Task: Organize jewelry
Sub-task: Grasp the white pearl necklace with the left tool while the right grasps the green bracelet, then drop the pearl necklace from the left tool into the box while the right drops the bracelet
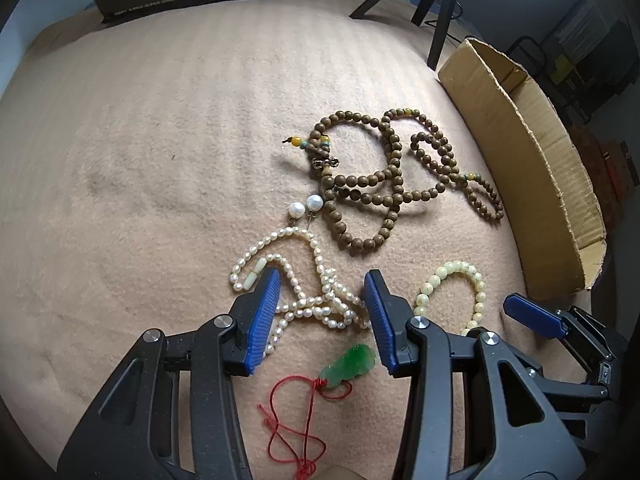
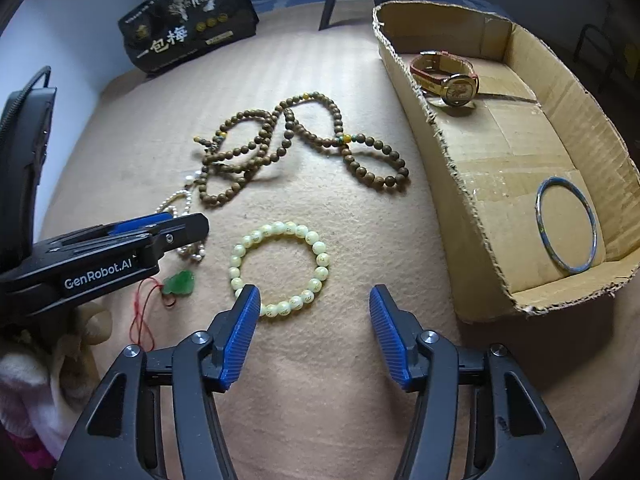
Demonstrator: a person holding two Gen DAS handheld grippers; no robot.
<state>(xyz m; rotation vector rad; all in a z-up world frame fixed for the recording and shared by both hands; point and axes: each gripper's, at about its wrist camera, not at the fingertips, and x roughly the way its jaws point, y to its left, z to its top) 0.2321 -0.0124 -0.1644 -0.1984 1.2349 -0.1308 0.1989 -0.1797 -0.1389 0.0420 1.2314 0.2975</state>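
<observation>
Sorting is partly done: a wristwatch [image 2: 448,76] with a tan strap and a thin metal bangle [image 2: 566,224] already lie in the corrugated cardboard box [image 2: 472,184], at 2 o'clock in the right wrist view. Your left gripper [image 1: 322,312] hovers with its ribbed blue fingers [image 1: 264,312] spread wide, empty, straddling the tangled pearl necklace [image 1: 304,280] on the felt-covered desk [image 1: 140,160]. Your right gripper [image 2: 314,332] is likewise released and holds nothing, the pale-green beaded bracelet [image 2: 280,266] sitting at its 11 o'clock, just touching the left finger tip. Judged next move: lower the left fingers and pinch a bunched section of pearls, since loose strands slip and trail. The brown wooden bead strand [image 1: 384,180] lies looped at 12 o'clock, overlapping the pearls' end. The glossy green jade pendant [image 1: 352,362] on red cord rests at 6 o'clock, close under the left fingers.
</observation>
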